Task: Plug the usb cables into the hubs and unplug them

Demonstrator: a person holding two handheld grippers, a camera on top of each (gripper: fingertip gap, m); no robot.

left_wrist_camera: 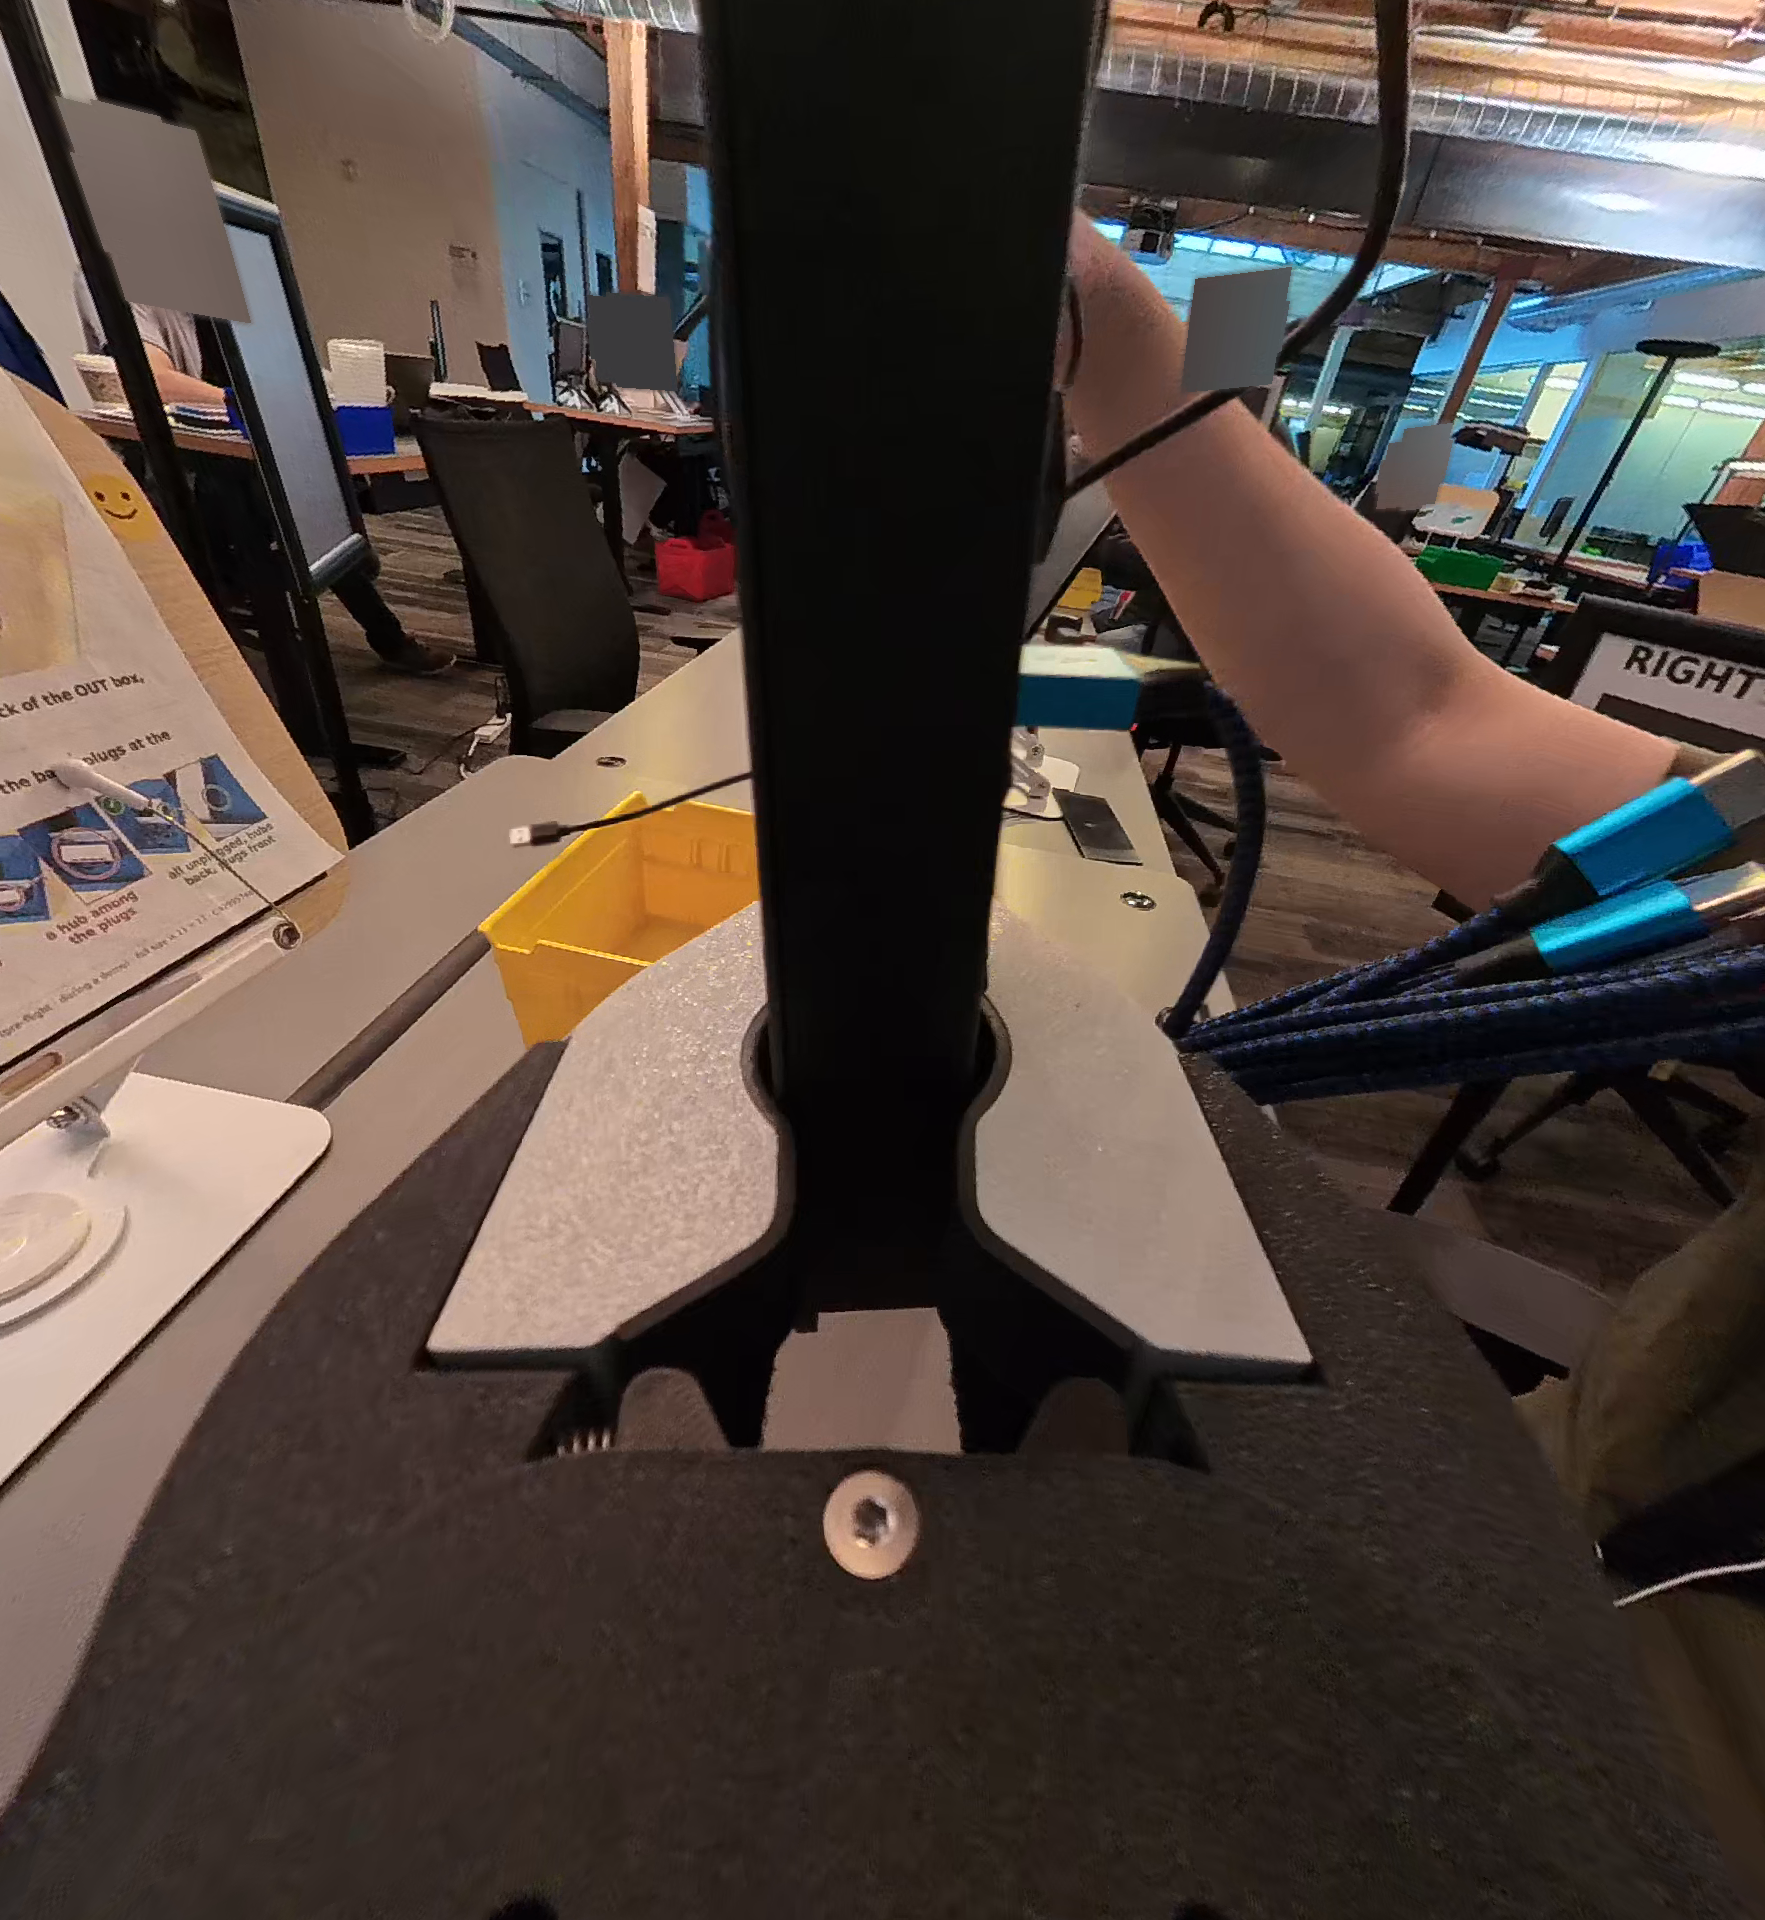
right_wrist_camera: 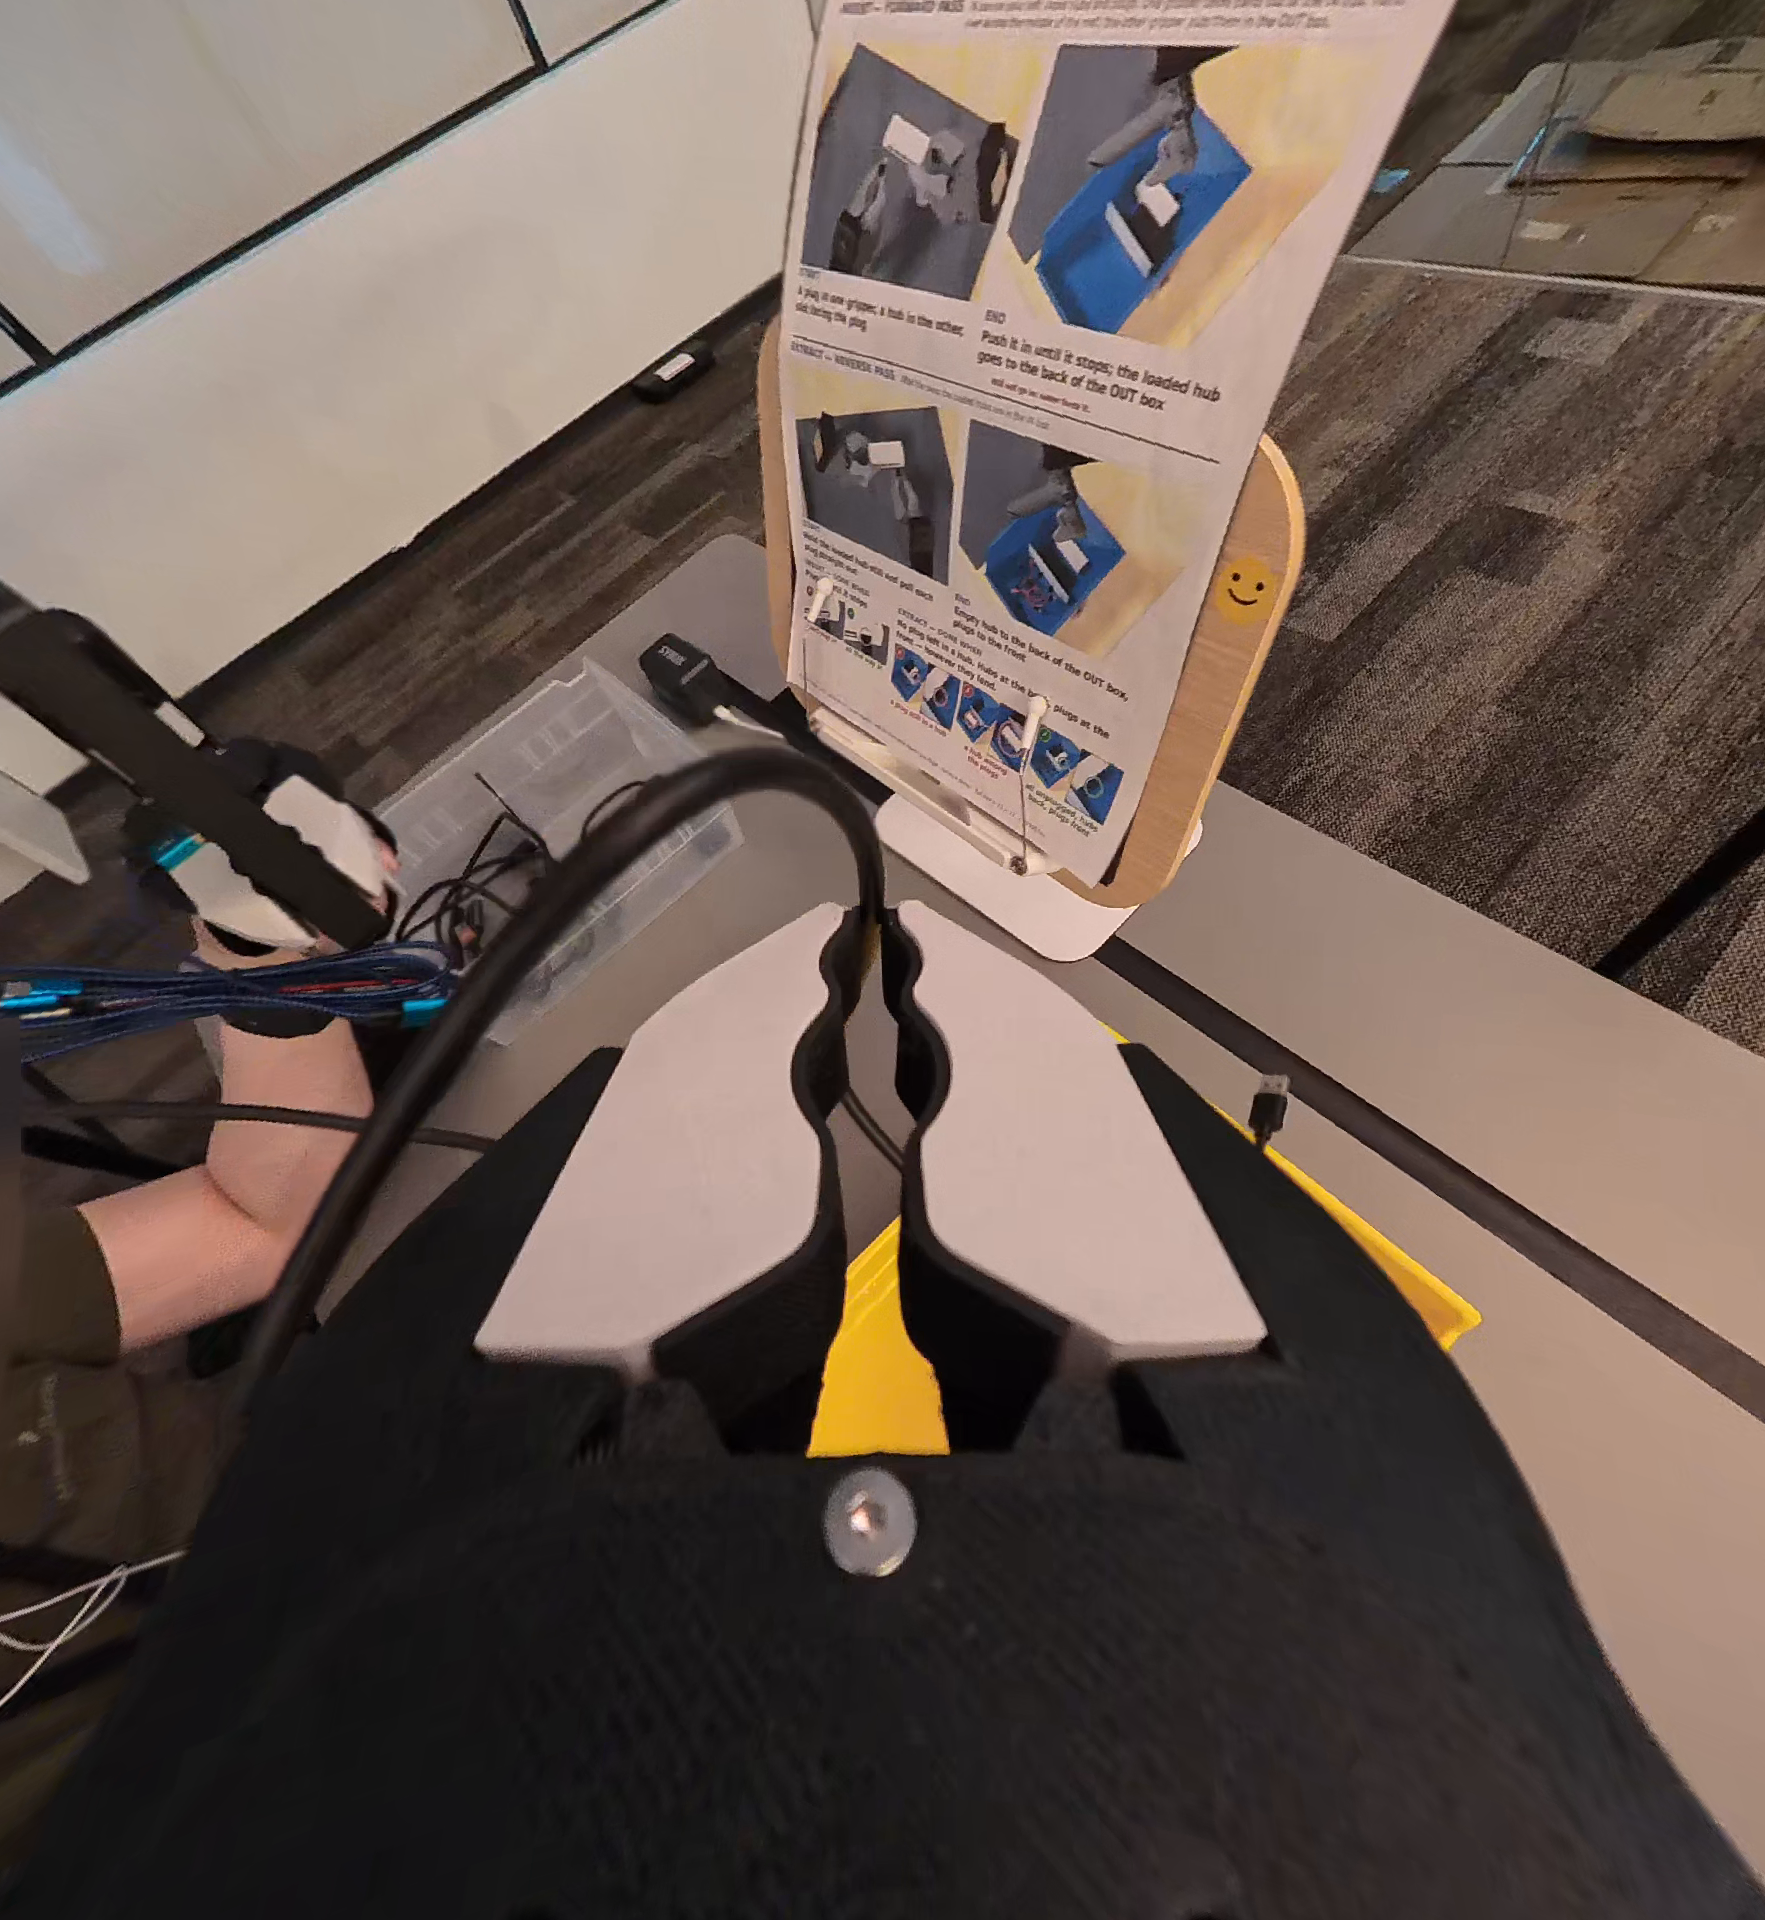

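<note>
**Hub and cable in hand, bin below**

Above the yellow bin [left_wrist_camera: 639, 914], the left gripper [left_wrist_camera: 878, 997] is clamped on a long black hub [left_wrist_camera: 888, 520], which stands upright between its fingers. The right gripper [right_wrist_camera: 873, 925] pinches a black cable [right_wrist_camera: 504, 956] at its fingertips, the cable arching away to the left of the bin [right_wrist_camera: 1377, 1236].

The cable could slip sideways out of so narrow a pinch, and its plug end is not visible, so I cannot tell how it is oriented for the hub's ports. The stiff loop may also tug the plug off line.

Only the left wrist view shows blue-sleeved plugs [left_wrist_camera: 1647, 842] on braided cables to the right of the bin. Only the right wrist view shows the hub [right_wrist_camera: 182, 790] from the side, with a clear container [right_wrist_camera: 587, 810] beyond it and the instruction sheet [right_wrist_camera: 1044, 416].
</note>
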